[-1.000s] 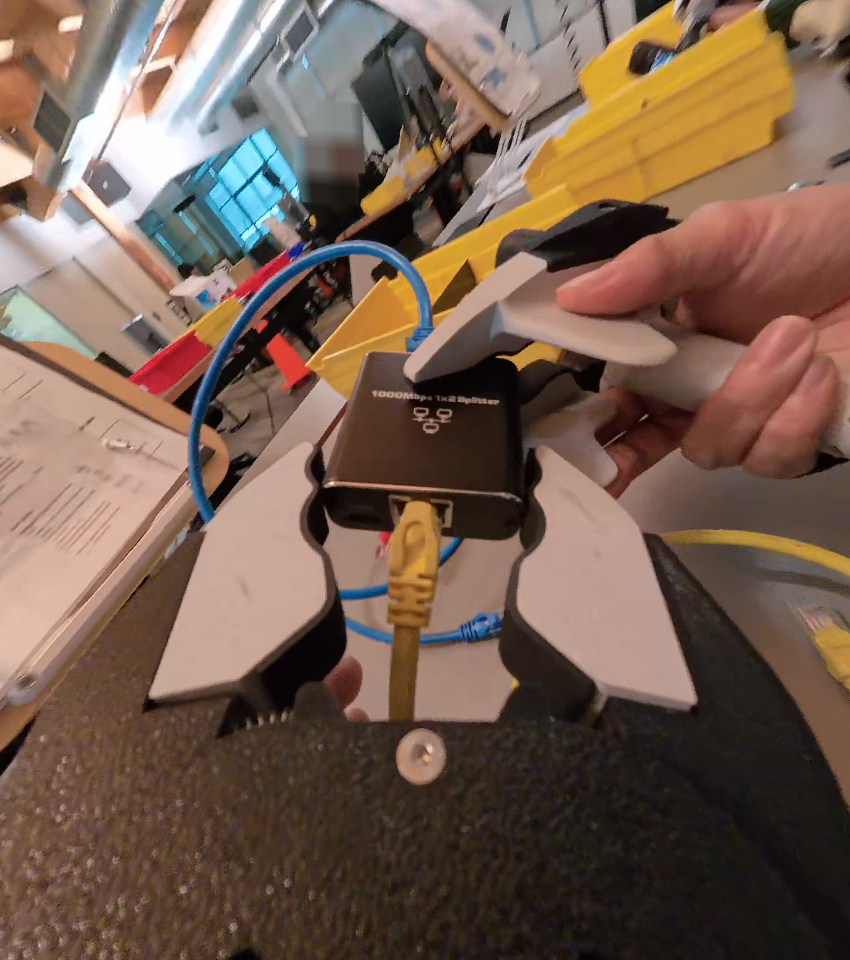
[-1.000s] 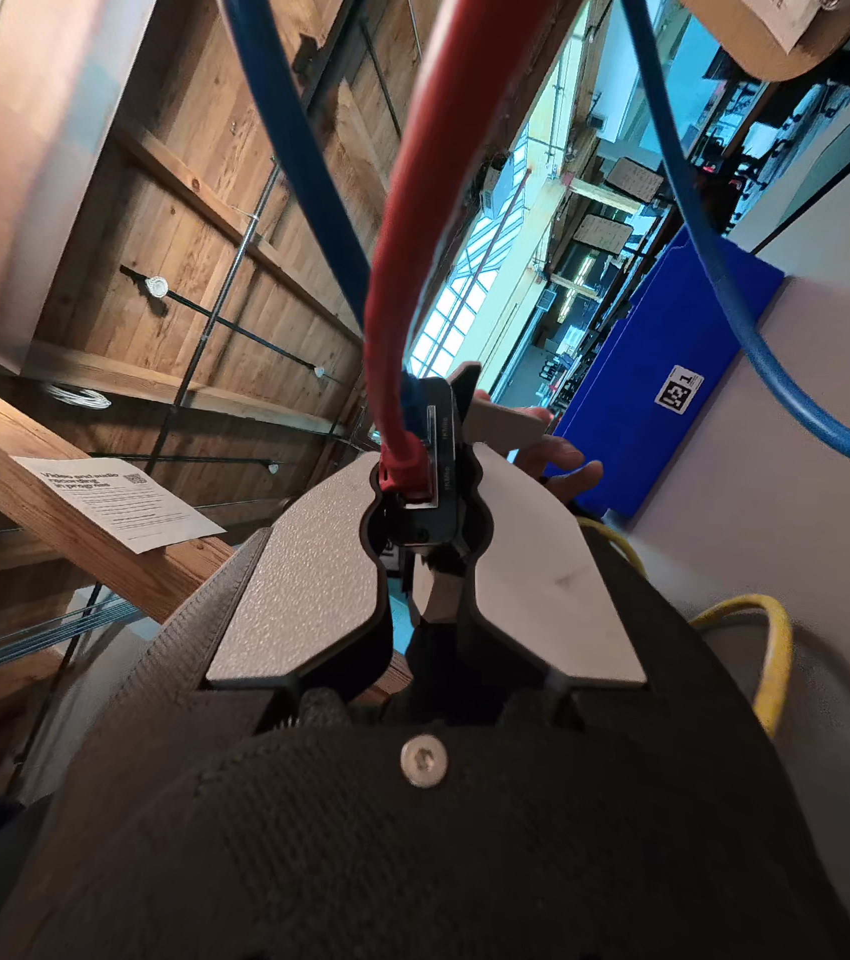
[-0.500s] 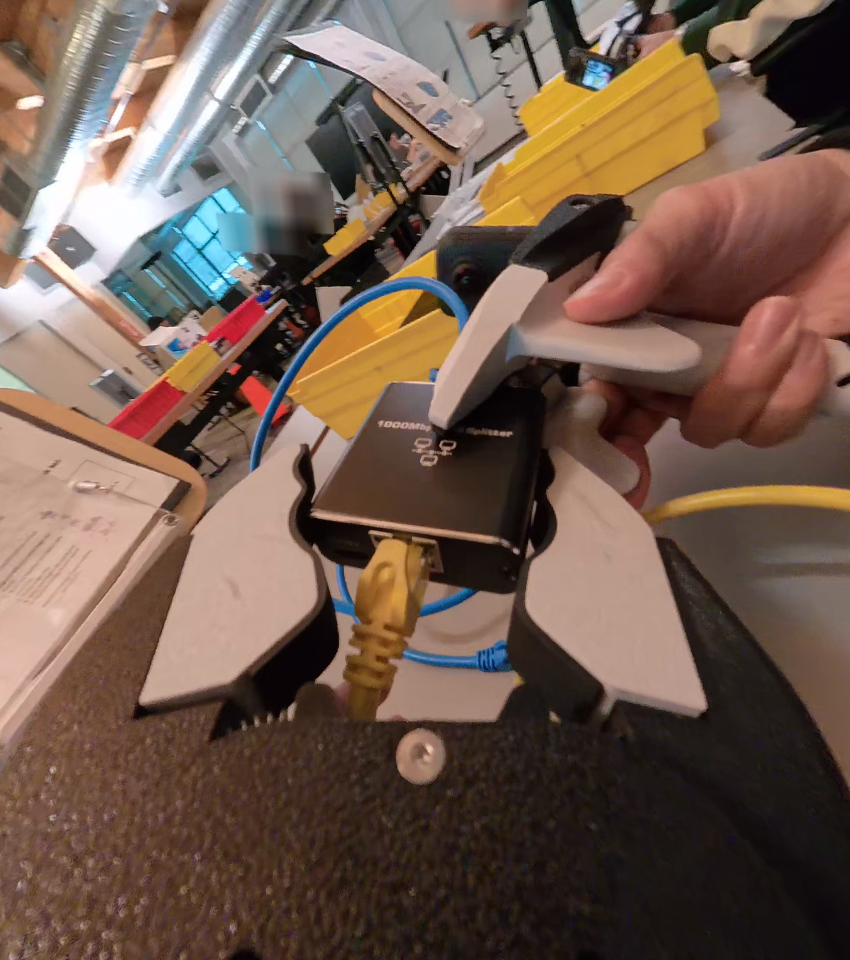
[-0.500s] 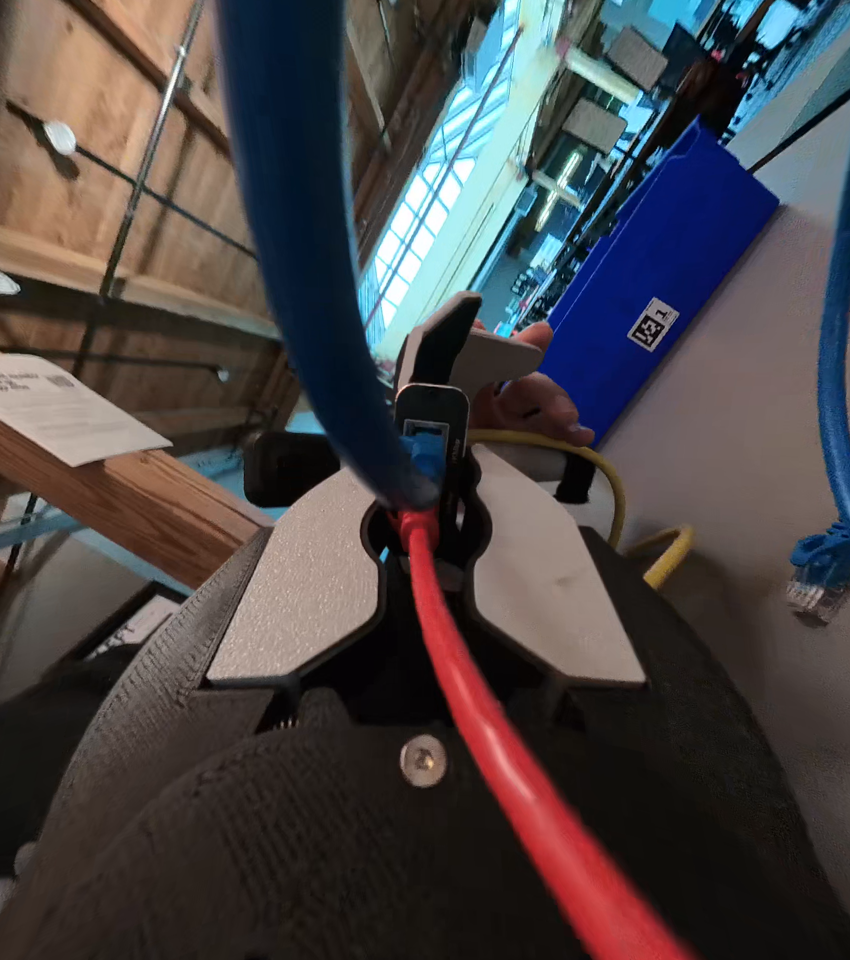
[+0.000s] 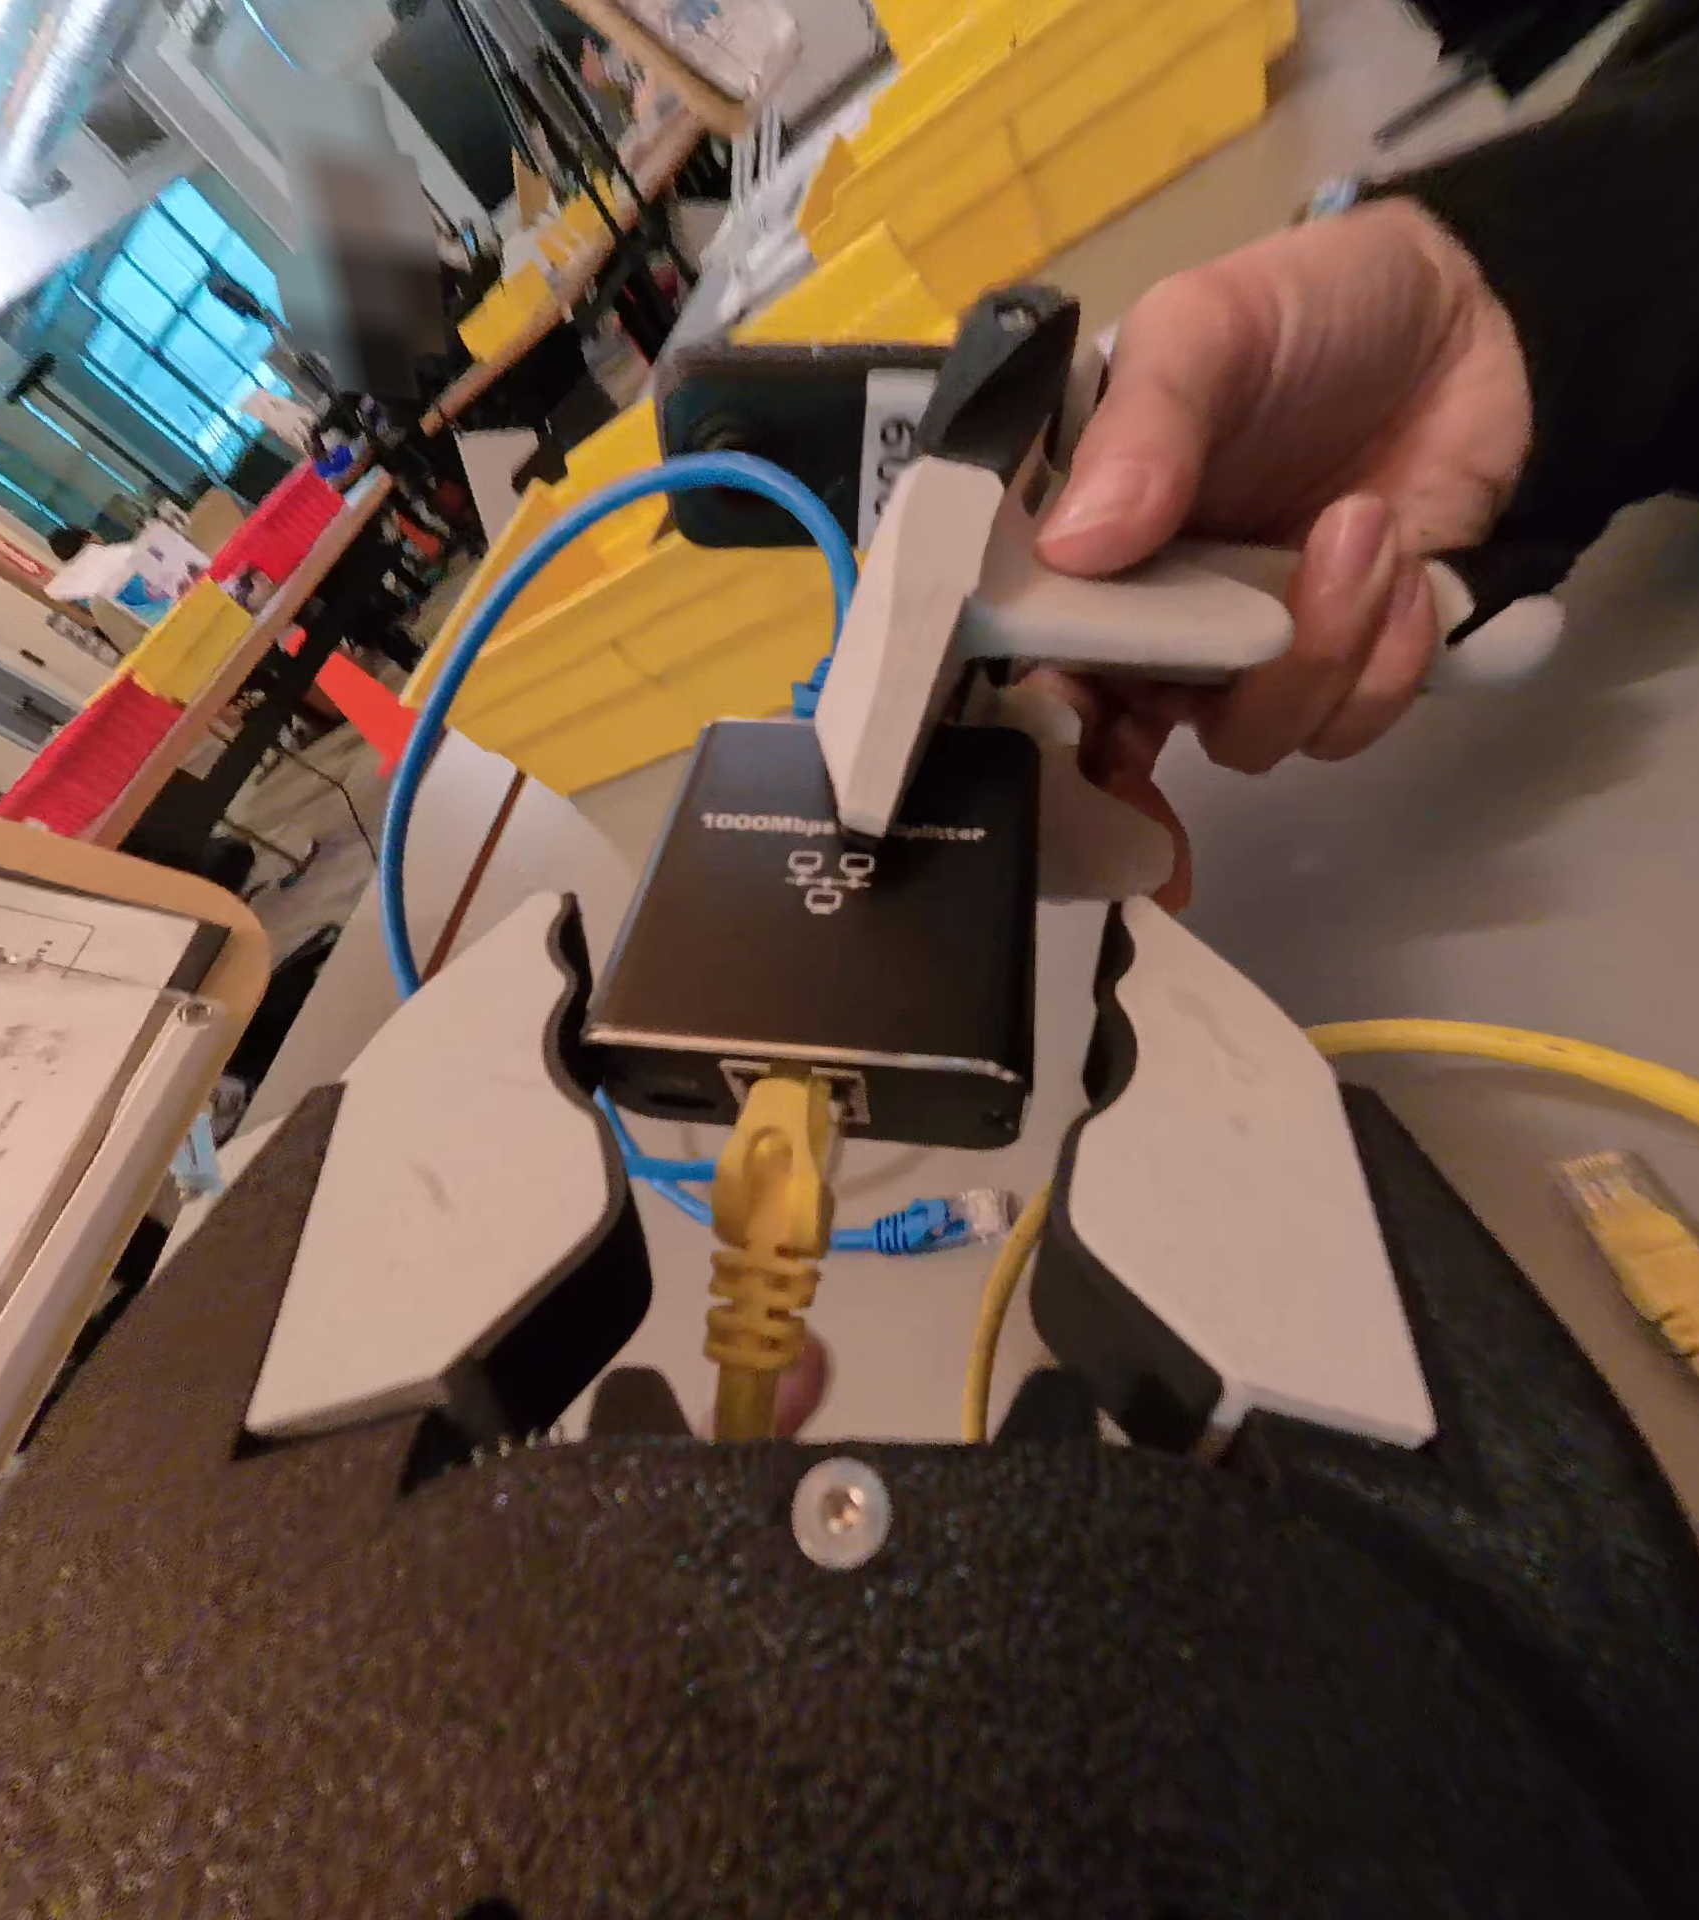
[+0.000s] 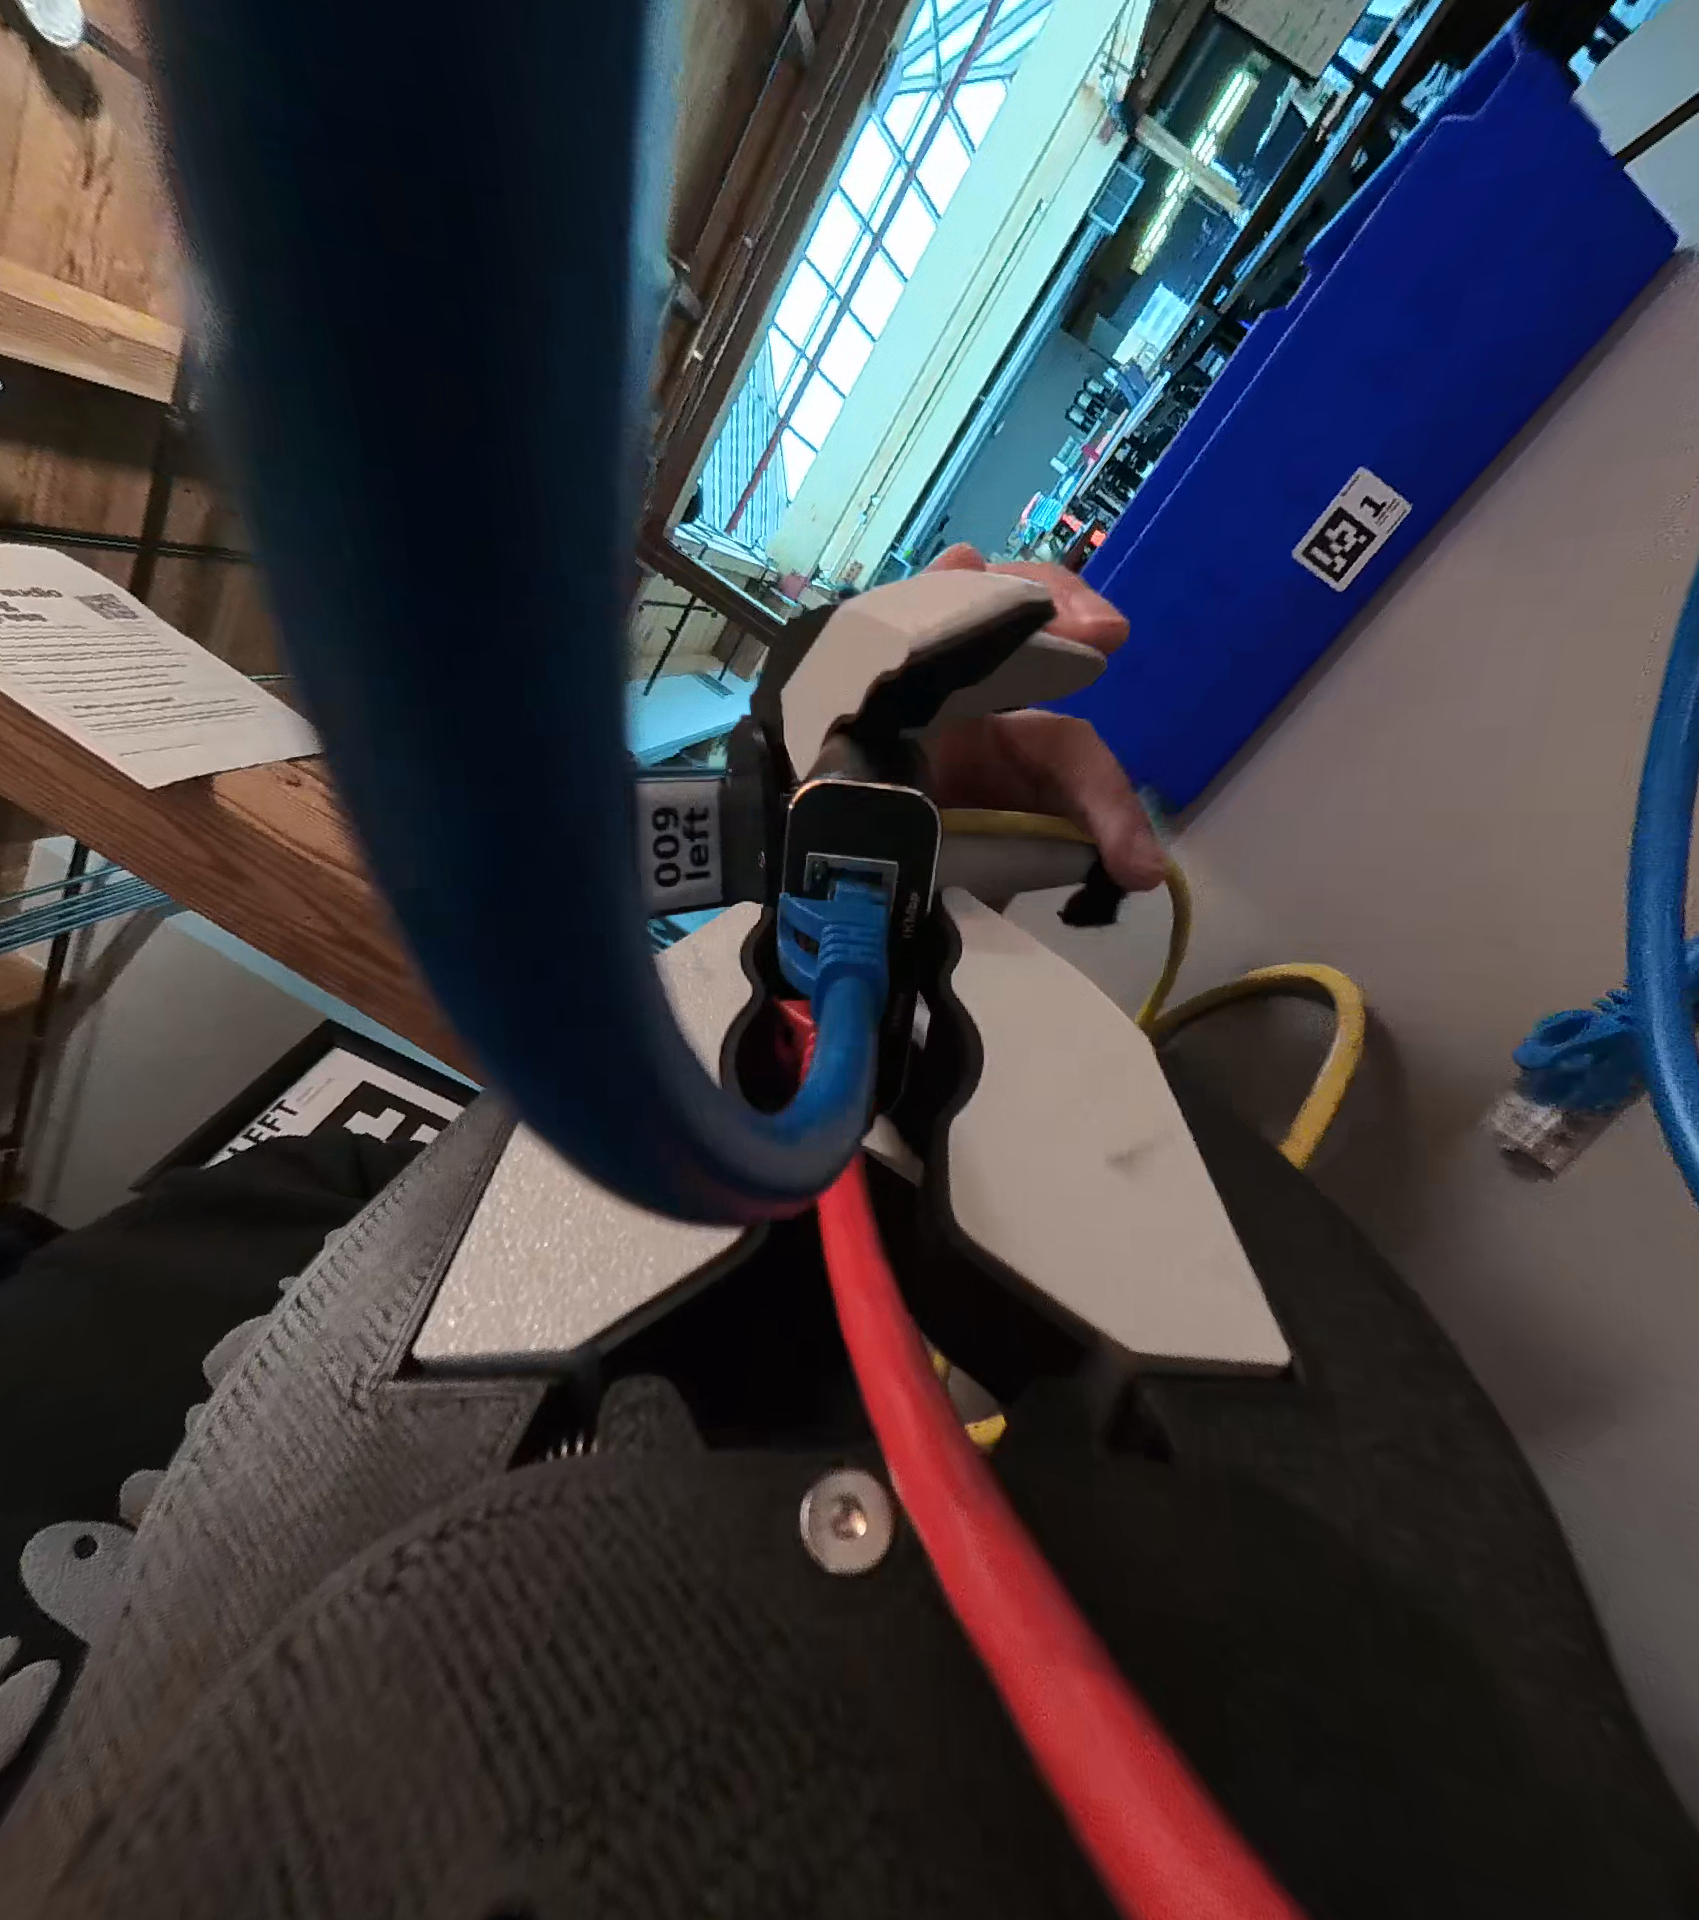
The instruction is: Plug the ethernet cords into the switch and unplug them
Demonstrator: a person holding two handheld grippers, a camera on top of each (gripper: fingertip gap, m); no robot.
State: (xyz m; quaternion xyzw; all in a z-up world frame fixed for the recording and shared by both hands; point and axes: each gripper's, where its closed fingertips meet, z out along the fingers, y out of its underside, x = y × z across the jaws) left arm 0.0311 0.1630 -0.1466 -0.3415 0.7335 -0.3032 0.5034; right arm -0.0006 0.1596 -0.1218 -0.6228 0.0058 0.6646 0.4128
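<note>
The black switch [image 5: 824,966] is lifted above the table, with a yellow plug [image 5: 772,1174] in its near port. My left gripper [image 5: 840,935] is open around the switch: the left finger touches its edge and a gap shows at the right finger. My right gripper [image 6: 855,935] is shut on the switch [image 6: 860,831], seen edge-on. A blue plug [image 6: 834,935] sits in the port facing it, and a red cord [image 6: 928,1403] runs back beneath. In the left wrist view, the right gripper's upper finger [image 5: 892,644] presses on the switch's top.
A loose yellow plug [image 5: 1655,1257] and a loose blue plug [image 5: 938,1226] lie on the grey table. A clipboard with papers [image 5: 14,1091] is at the left and yellow bins [image 5: 928,208] behind. A blue bin [image 6: 1396,364] stands at the table's far edge.
My left gripper's fingers have spread off the switch's sides. The right gripper keeps its hold. The red cord has swung from above to below the right gripper, and the blue cord now crosses its view.
</note>
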